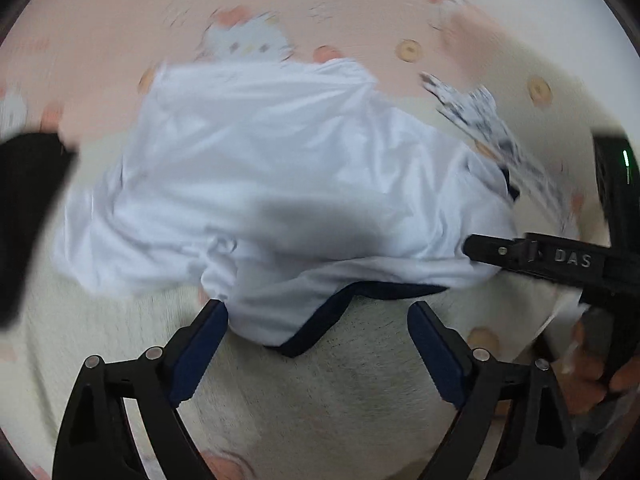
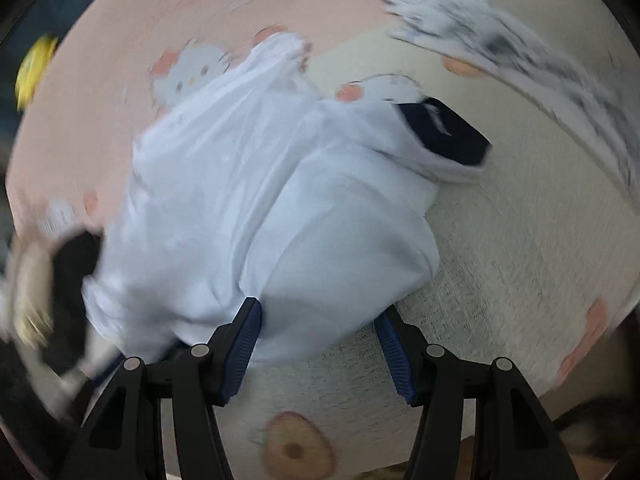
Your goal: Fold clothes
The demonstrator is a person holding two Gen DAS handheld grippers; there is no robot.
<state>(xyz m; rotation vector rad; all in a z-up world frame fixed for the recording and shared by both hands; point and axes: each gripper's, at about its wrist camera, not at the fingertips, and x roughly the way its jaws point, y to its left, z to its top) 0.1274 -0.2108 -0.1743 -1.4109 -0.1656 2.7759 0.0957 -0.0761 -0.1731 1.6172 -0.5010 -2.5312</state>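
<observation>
A crumpled white garment (image 1: pixel 280 160) with dark navy trim (image 1: pixel 320 320) lies on a cream and pink bedspread (image 1: pixel 320 408). My left gripper (image 1: pixel 318 328) is open wide, with the garment's trimmed near edge lying between its blue pads (image 1: pixel 200 352); the left pad touches the cloth. In the right wrist view the same white garment (image 2: pixel 260 200) bulges between the pads of my right gripper (image 2: pixel 320 340), whose jaws stand wide and do not pinch it. A navy patch (image 2: pixel 444 132) shows at the garment's far end. The right gripper (image 1: pixel 520 252) also reaches in from the right at the cloth's edge.
A black-and-white patterned garment (image 1: pixel 480 124) (image 2: pixel 500 40) lies beyond the white one. A dark cloth or object (image 1: pixel 24 220) sits at the left edge. A hand (image 1: pixel 592 376) holds the right gripper. A blurred yellow thing (image 2: pixel 36 68) lies off the bed.
</observation>
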